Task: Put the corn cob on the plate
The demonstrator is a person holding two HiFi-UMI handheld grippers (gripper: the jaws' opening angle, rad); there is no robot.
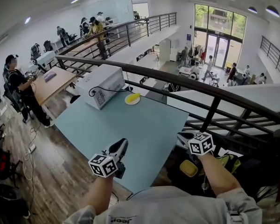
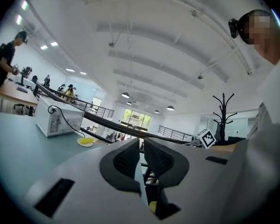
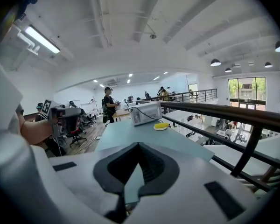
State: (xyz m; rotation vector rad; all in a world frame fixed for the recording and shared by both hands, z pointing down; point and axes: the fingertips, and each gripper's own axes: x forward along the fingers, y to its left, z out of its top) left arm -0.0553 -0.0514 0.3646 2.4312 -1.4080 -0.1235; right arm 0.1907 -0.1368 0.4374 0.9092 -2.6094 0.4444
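Corn cob (image 1: 133,96) is seen lying on the plate (image 1: 130,101), so placement is judged done and nothing is left to carry. Near end: left gripper (image 1: 123,145) is closed and empty. Right gripper (image 1: 182,136) is also closed, with nothing seen between the jaws. Both are held at the near edge of the table (image 1: 144,134), well apart from the plate. Far end: the plate is set just beside the white box (image 1: 100,84), near the railing (image 1: 186,85).
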